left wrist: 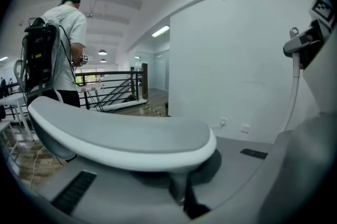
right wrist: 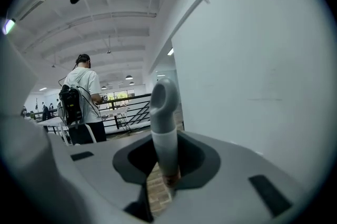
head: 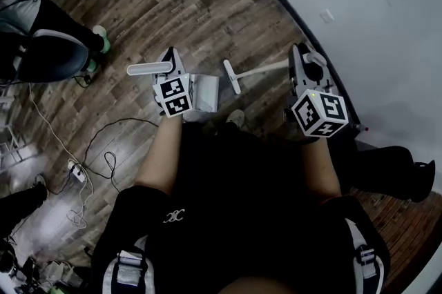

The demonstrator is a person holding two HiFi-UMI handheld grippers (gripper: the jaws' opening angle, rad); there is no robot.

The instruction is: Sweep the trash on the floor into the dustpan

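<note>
My left gripper is shut on the dustpan's flat white-and-grey handle, which lies across the jaws in the left gripper view. The grey dustpan hangs just right of that gripper, above the wooden floor. Further right, my right gripper is shut on the broom's pale handle; its looped grey end rises between the jaws. The broom head is left of that gripper, close to the dustpan. A small pale lump lies by the person's body; I cannot tell what it is.
A seated person on a chair is at the upper left. Cables and a power strip lie on the floor at left. A white wall runs along the right. A person with a backpack stands by a railing.
</note>
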